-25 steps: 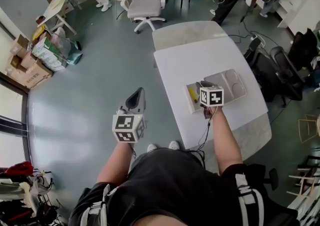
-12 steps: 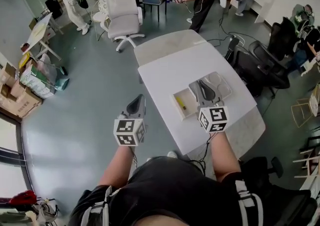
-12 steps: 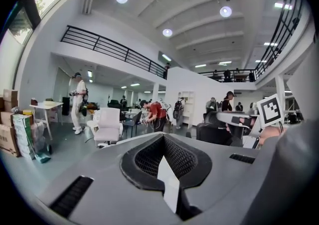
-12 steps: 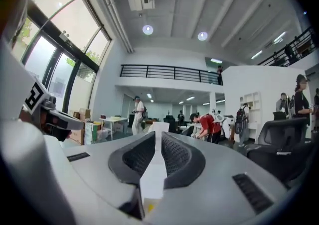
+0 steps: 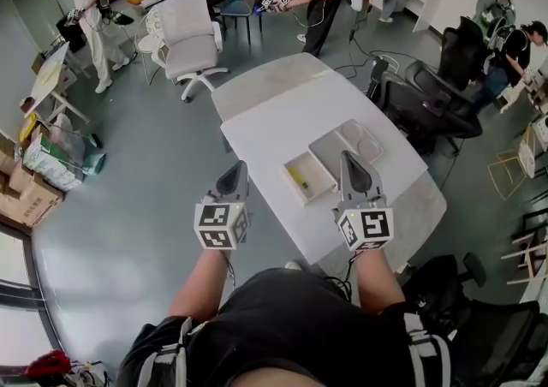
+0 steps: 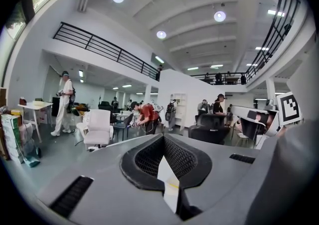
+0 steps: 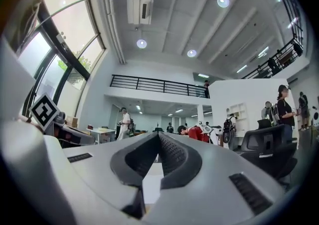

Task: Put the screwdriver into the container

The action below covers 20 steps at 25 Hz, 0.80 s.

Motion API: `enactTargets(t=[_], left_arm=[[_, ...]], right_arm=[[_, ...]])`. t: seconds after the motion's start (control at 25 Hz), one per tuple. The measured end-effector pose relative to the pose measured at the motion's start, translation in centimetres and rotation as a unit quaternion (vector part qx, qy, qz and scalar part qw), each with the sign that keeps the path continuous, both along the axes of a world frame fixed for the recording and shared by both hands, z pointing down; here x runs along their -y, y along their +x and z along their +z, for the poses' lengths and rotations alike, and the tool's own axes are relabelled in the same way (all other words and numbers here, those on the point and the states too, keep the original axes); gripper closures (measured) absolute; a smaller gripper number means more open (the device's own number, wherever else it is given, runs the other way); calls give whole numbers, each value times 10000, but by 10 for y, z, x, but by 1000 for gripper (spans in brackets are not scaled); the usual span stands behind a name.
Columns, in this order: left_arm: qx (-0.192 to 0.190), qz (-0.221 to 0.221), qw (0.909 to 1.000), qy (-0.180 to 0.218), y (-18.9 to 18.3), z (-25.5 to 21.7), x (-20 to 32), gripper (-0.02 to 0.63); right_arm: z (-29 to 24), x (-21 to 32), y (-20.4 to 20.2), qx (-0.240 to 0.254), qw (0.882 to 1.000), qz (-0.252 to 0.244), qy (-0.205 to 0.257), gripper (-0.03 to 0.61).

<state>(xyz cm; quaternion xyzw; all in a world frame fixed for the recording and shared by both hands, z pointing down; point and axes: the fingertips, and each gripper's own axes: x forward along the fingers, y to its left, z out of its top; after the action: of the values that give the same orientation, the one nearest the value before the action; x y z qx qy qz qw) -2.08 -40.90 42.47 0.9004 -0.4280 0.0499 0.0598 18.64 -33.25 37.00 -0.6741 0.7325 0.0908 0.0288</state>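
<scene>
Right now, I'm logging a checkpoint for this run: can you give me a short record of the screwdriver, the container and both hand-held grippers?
screwdriver: yellow, lying inside the container
container: open white box on the white table
tray: grey, beside the container
left hand-held gripper: jaws together, empty, over the floor beside the table
right hand-held gripper: jaws together, empty, above the tray's near edge
task: appears done
</scene>
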Motion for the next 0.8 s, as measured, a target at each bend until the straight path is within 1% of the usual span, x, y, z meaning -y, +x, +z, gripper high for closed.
enactTargets(t=[0.12, 0.28, 0.48, 0.8], left_arm=[[-11, 53, 10000, -4, 1, 1, -3, 601], [-50, 81, 10000, -12, 1, 0, -4, 601], [-69, 115, 9999, -22, -3, 2, -6, 601], [-96, 55, 9999, 5, -13, 0, -6, 601]], right_arm=[[-2, -6, 2, 76, 9999, 57, 60, 566], [-7, -8, -3, -165, 9996, 233, 77, 566], [-6, -7, -4, 6, 9996, 284, -51, 566], [-2, -3, -14, -29, 9994, 317, -140, 566]])
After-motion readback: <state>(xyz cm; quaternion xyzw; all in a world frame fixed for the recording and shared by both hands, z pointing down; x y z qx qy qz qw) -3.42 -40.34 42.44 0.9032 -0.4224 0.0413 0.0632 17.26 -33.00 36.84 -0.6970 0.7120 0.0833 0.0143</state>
